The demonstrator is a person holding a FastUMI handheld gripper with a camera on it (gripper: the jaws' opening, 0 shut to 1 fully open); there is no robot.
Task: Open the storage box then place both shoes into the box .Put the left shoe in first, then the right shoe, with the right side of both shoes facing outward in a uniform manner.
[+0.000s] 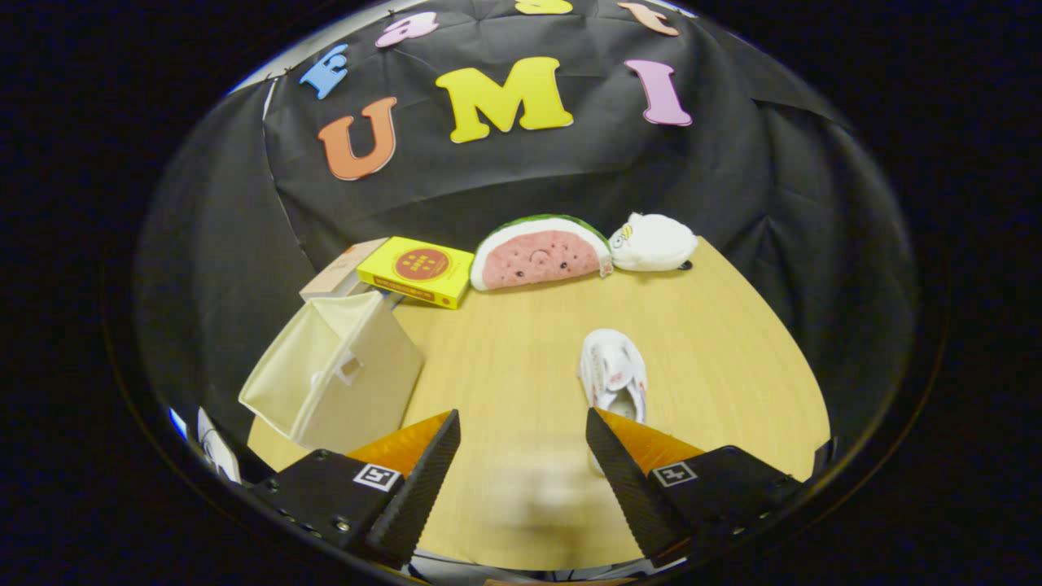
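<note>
A cream fabric storage box (338,374) stands open on the wooden table (716,358), just ahead of my left finger (423,472) and off to that side. Its inside looks bare as far as I can see. A small white shoe (615,376) lies on the table just beyond my right finger (623,472), its heel end partly hidden behind that fingertip. My gripper (523,427) is open above the table with nothing between the fingers. A blurred pale patch shows on the table between the fingers.
At the back of the table lie a yellow box (417,270) on a tan one (338,275), a watermelon-slice plush (539,252) and a white plush (654,242). The table's rounded edge runs close on the right.
</note>
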